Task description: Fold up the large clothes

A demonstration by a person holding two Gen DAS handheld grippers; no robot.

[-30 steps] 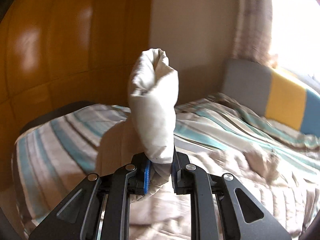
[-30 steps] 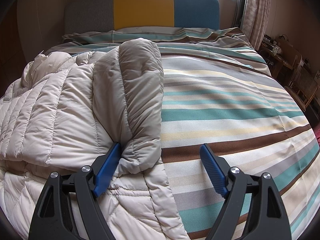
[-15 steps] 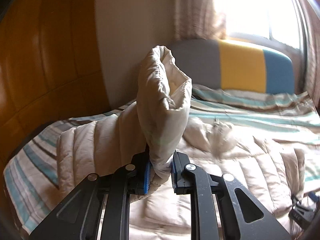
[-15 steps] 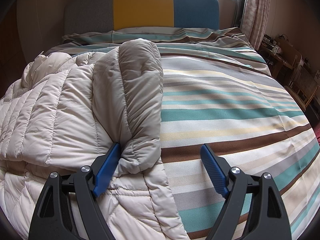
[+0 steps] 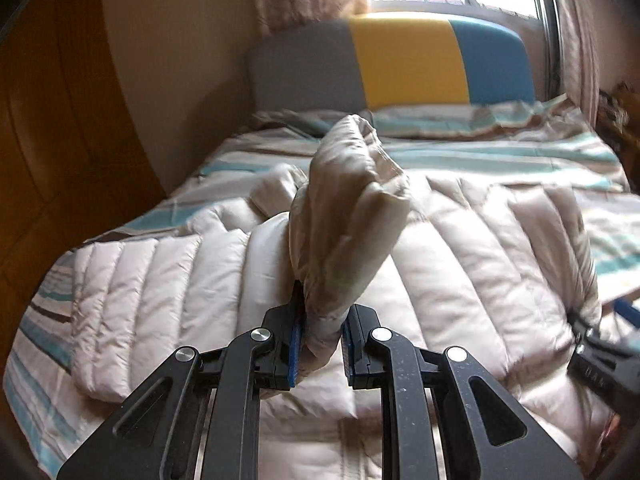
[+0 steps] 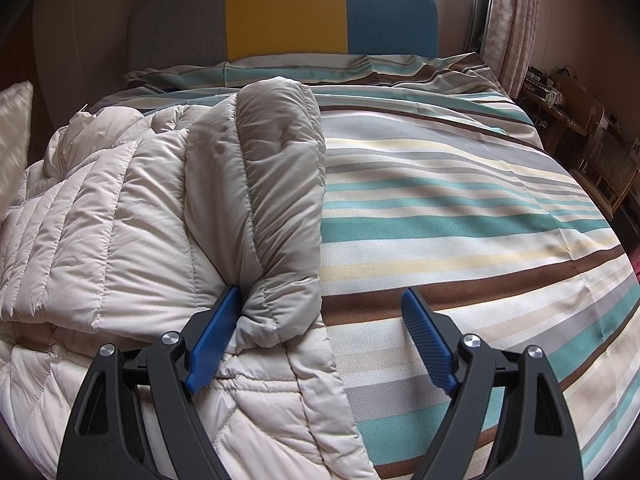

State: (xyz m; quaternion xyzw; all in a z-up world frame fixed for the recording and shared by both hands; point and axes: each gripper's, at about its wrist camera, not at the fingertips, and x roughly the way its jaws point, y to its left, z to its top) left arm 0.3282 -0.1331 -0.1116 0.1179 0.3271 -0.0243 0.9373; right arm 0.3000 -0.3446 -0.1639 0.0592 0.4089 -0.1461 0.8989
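Note:
A large beige quilted puffer coat (image 5: 460, 248) lies spread on the striped bed (image 5: 520, 152). My left gripper (image 5: 320, 340) is shut on the coat's sleeve cuff (image 5: 344, 216), which stands up above the coat's body. In the right wrist view the coat (image 6: 120, 208) fills the left half, with one sleeve (image 6: 280, 184) folded along its right edge. My right gripper (image 6: 320, 332) is open and low over that sleeve's end, its left finger beside the cuff. It also shows at the right edge of the left wrist view (image 5: 600, 360).
A grey, yellow and blue headboard (image 6: 288, 12) stands at the bed's far end under a curtained window. A wooden wardrobe (image 5: 60, 140) is left of the bed. A table and chair (image 6: 592, 132) stand to the right. Striped bedding (image 6: 460, 208) lies right of the coat.
My left gripper has swung right with the sleeve cuff, from facing the wardrobe to facing the headboard, and has come lower over the coat. The right gripper has not moved.

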